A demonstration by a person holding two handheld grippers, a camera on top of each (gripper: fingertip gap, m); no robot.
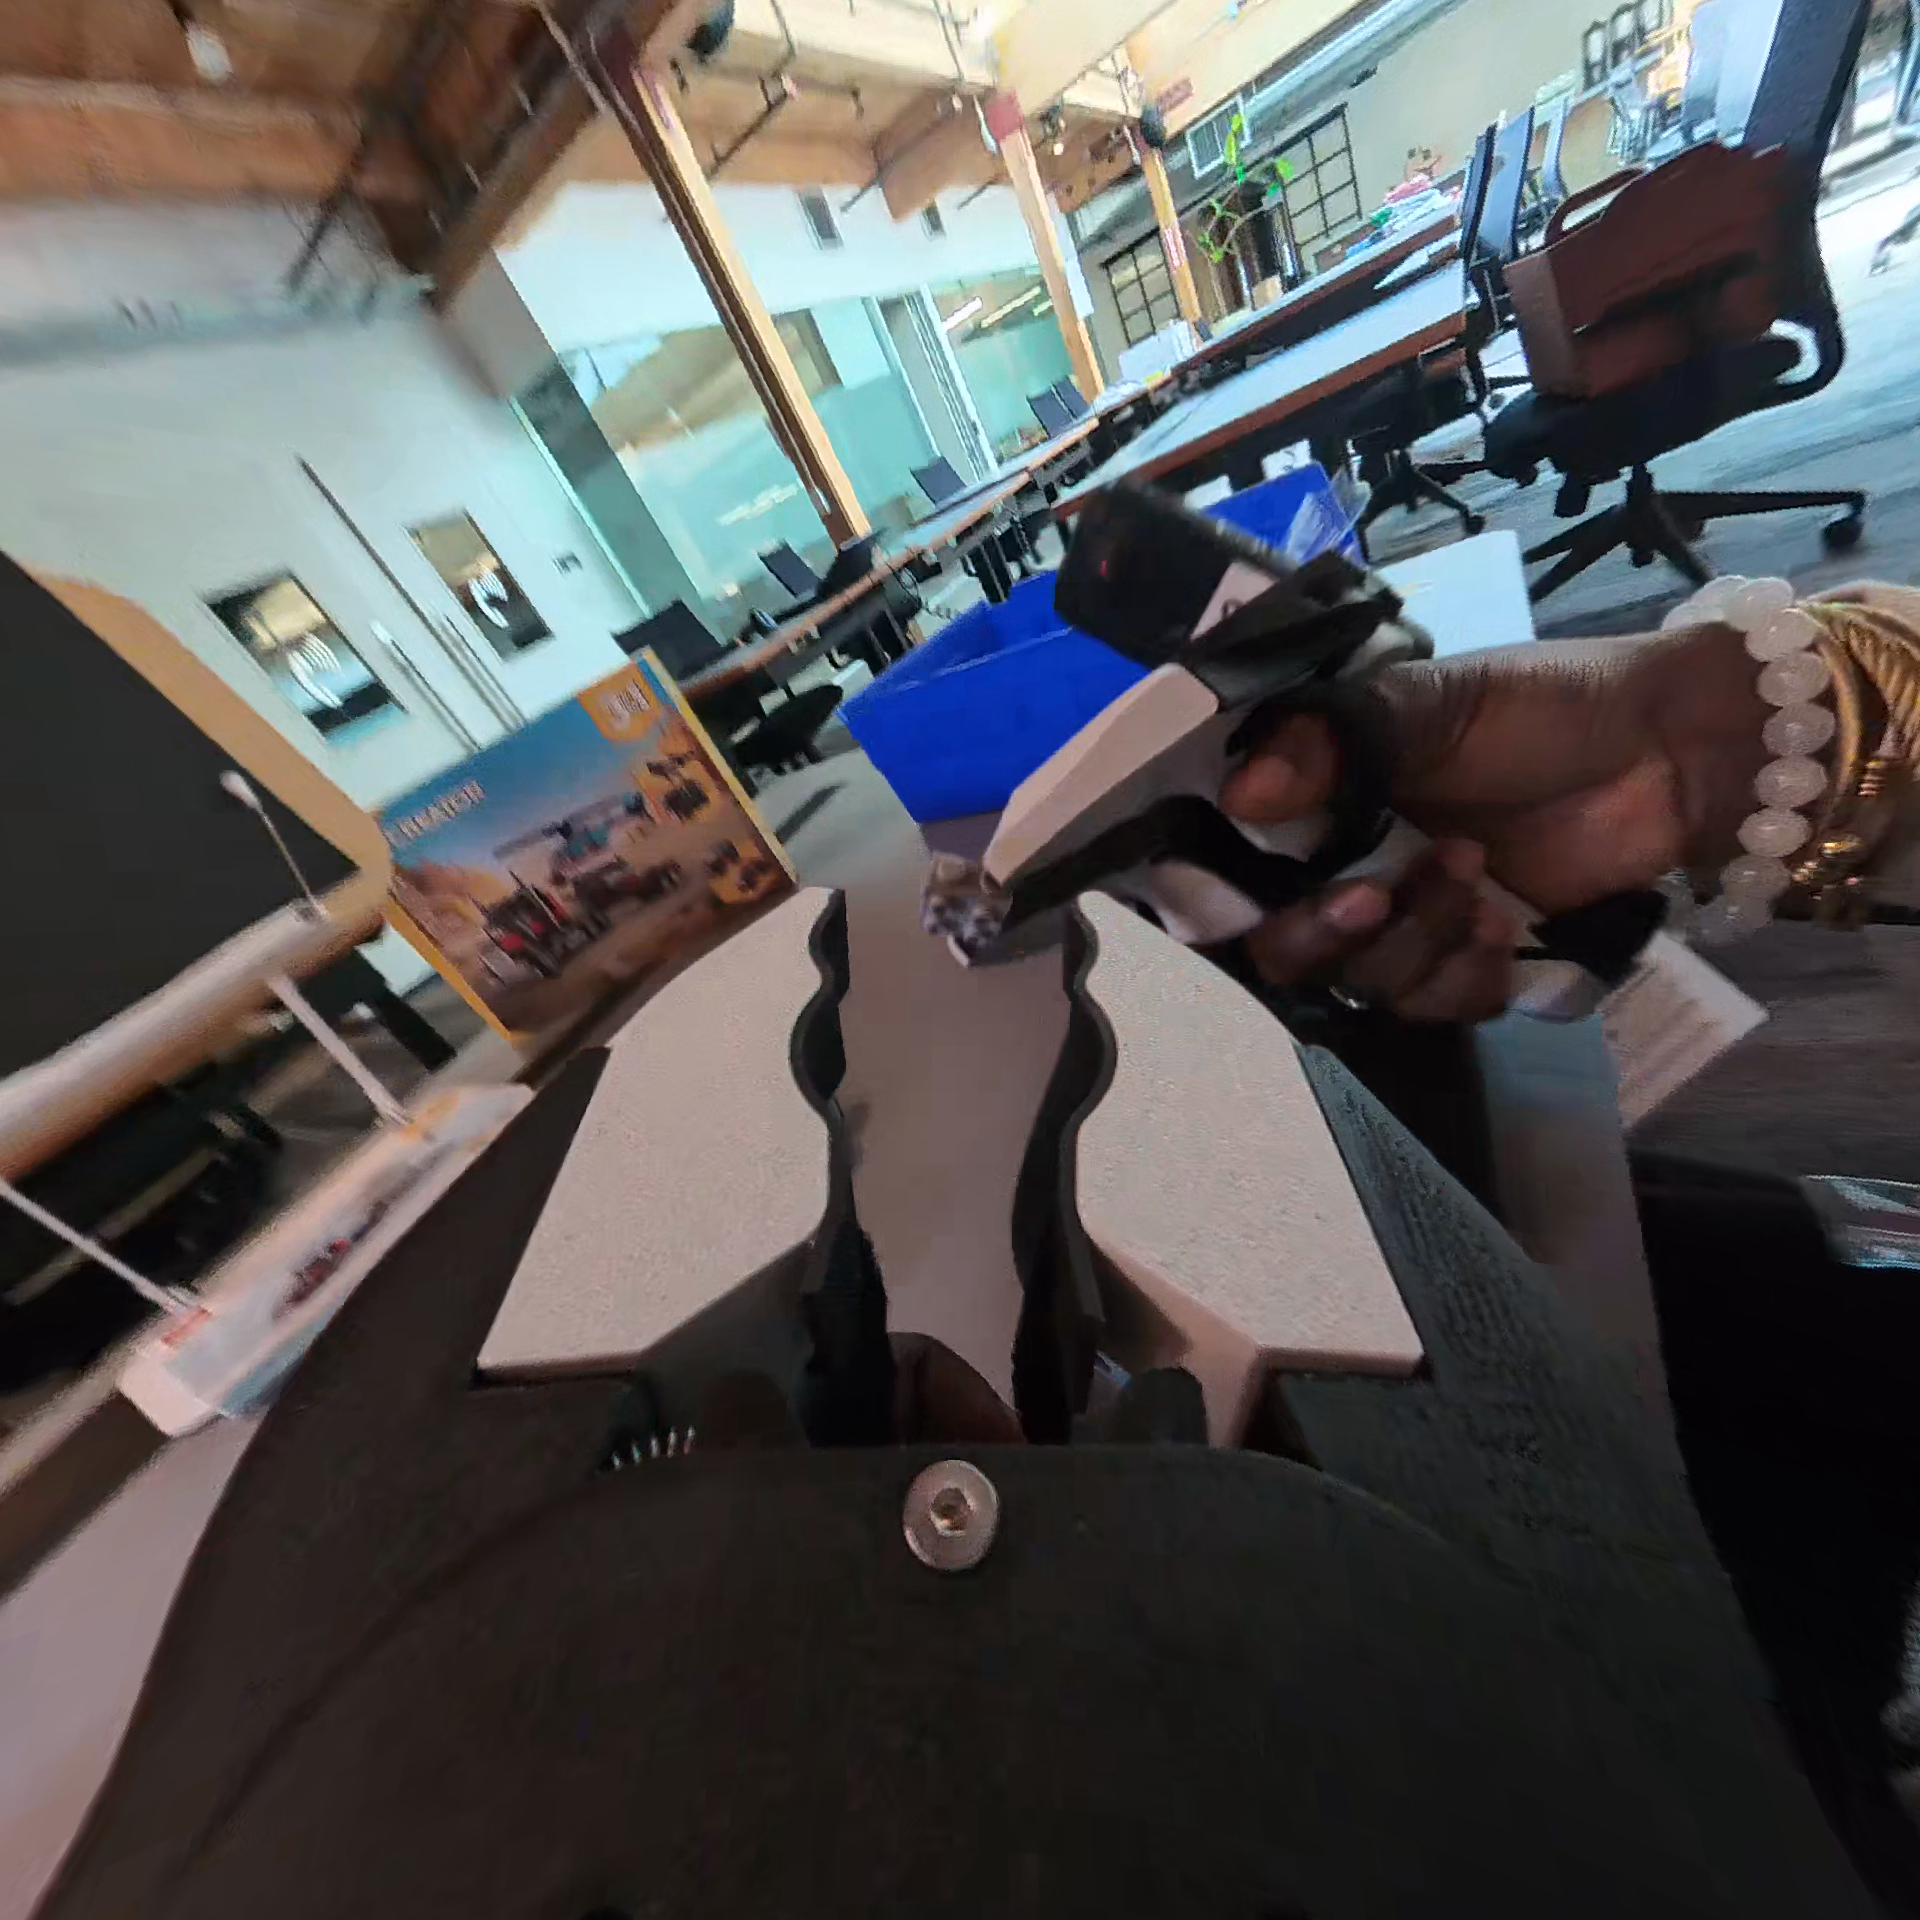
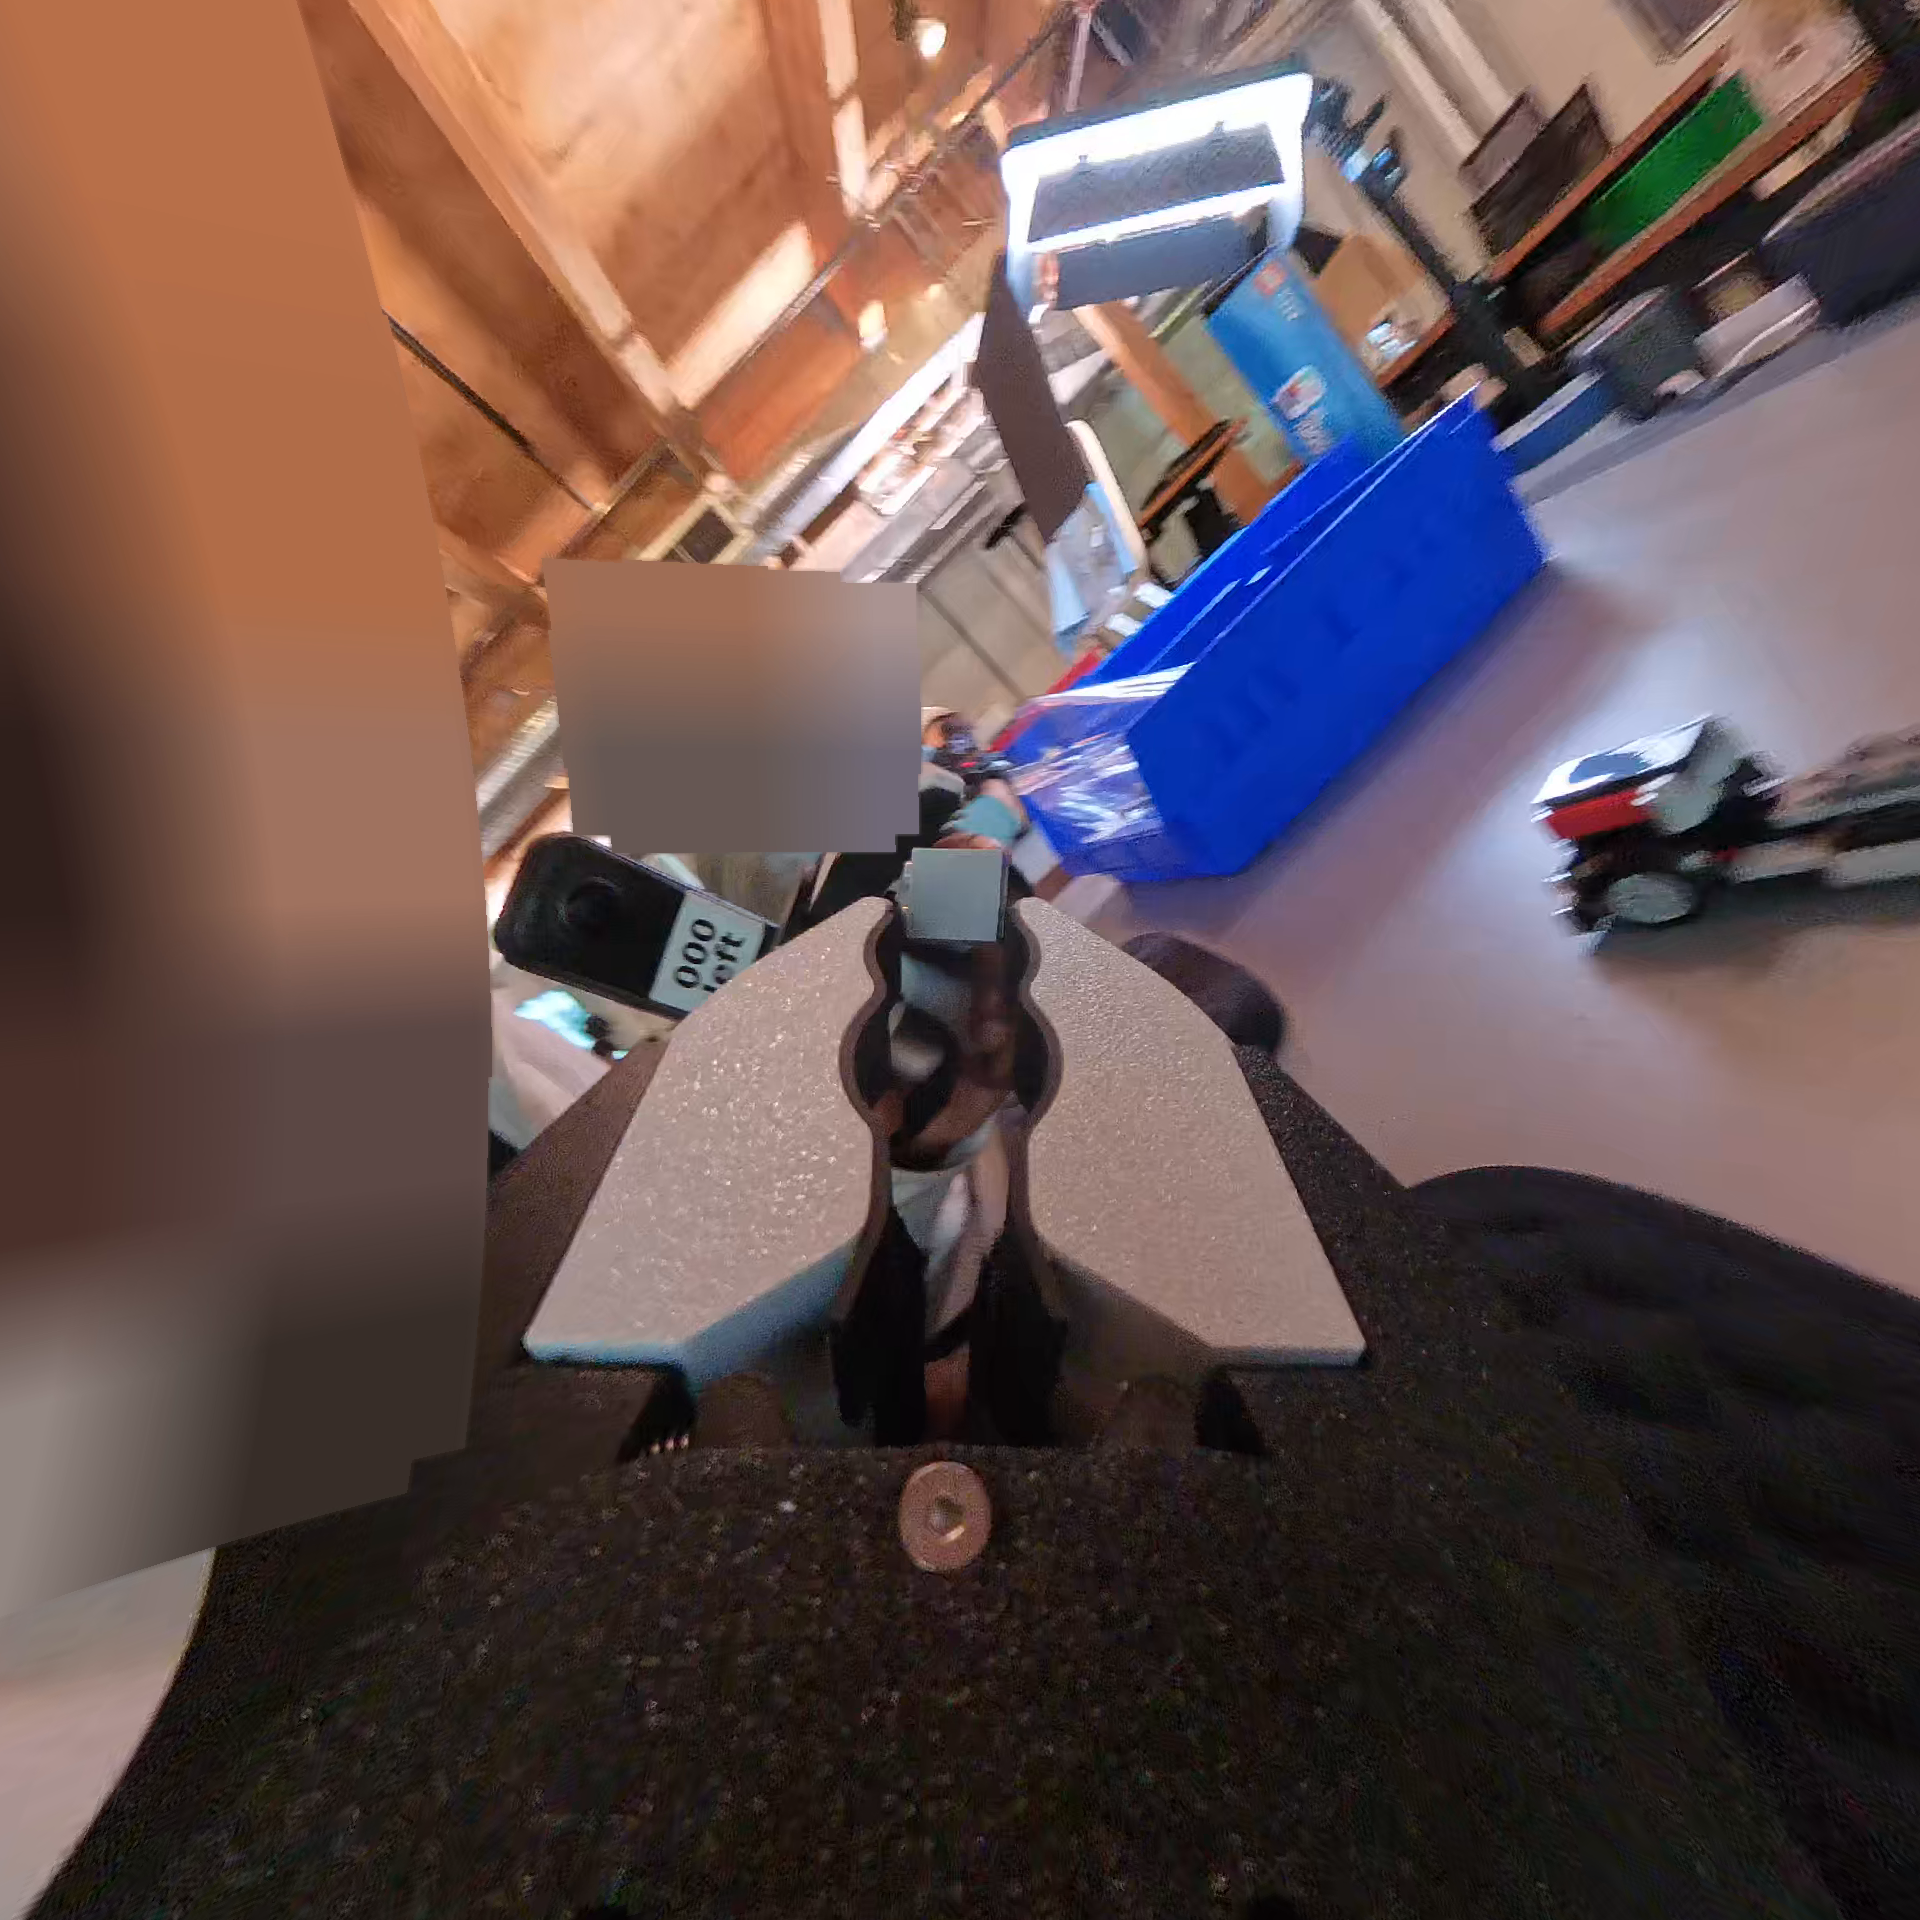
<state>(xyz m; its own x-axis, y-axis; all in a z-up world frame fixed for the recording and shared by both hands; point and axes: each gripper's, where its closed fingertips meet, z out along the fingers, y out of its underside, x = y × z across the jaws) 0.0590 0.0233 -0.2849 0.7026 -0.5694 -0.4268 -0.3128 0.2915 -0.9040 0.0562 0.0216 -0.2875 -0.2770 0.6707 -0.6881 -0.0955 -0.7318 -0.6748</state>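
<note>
Grey and boxy, a small block [image 2: 954, 894] sits clamped at our right gripper [image 2: 951, 914] fingertips (both pads pressing it), just above our left gripper [image 1: 951, 935], whose fingers stand apart holding nothing; blue bin [image 2: 1340, 665] beyond.

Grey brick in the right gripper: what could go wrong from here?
The right gripper pinches the small grey brick only at its fingertips, most of it sticking out, so it may twist or slip free. The open left gripper sits very close, so their fingers could collide. Both views are motion-blurred, making alignment hard to judge.
</note>
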